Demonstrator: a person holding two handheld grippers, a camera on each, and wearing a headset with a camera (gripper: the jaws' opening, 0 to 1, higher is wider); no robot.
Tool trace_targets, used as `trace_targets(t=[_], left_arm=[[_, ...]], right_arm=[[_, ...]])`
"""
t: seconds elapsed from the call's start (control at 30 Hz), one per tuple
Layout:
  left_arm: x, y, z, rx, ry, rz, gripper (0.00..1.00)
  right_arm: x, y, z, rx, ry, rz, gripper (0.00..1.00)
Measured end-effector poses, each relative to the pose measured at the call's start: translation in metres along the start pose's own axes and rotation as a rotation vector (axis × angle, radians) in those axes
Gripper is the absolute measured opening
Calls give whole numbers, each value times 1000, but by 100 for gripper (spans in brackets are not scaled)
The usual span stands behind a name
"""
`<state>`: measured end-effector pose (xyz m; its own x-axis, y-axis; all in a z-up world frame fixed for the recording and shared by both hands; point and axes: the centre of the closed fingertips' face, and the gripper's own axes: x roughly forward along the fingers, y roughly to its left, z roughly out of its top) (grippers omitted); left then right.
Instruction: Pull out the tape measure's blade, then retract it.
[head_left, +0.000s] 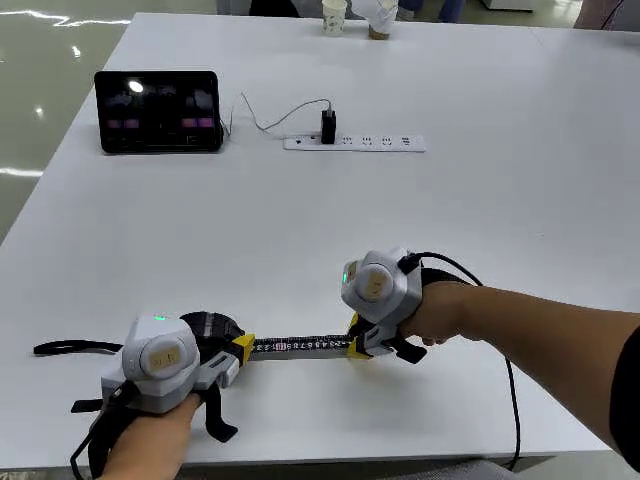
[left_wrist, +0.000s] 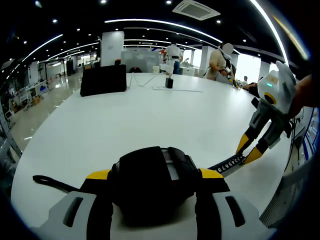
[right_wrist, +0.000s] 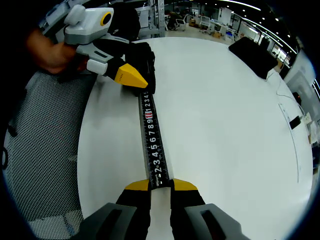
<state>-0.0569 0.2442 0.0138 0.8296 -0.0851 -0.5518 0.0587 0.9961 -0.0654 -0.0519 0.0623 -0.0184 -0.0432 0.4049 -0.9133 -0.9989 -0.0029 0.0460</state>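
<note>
At the far left of the head view, we see a black strap (head_left: 72, 348) lying flat on the white table (head_left: 450, 200), near its front edge. Just right of it, our left gripper (head_left: 230, 346) has the black tape measure case (head_left: 211, 328) clamped. In the left gripper view its yellow-tipped fingers (left_wrist: 98, 175) stand wide apart, one pressed against each side of the case, which rests on the table. From the case the blade (head_left: 300, 345) runs rightward, pulled out a short way and lying low over the table, its printed numbers facing up. Our right gripper (head_left: 357, 347) grips the blade's free end. In the right gripper view its fingers (right_wrist: 137, 186) are nearly closed, pinching the narrow strip between the yellow tips, and the blade stretches straight away to the case in the other gripper. A black cable trails from this gripper off the front edge. Farther back on the table a dark tablet (head_left: 158, 110) stands at the left, and to its right lies a white power strip (head_left: 355, 142) with one plug in it.
</note>
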Motion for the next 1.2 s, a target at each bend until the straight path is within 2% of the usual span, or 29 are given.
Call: trace_targets(t=[0.77, 0.9, 1.2], left_arm=[[0, 1, 0, -1, -1, 1, 62], [0, 1, 0, -1, -1, 1, 62], [0, 1, 0, -1, -1, 1, 62]], right_arm=[[2, 1, 6, -6, -9, 4, 11], [3, 0, 7, 18, -10, 4, 11], [4, 1, 9, 4, -5, 0, 11]])
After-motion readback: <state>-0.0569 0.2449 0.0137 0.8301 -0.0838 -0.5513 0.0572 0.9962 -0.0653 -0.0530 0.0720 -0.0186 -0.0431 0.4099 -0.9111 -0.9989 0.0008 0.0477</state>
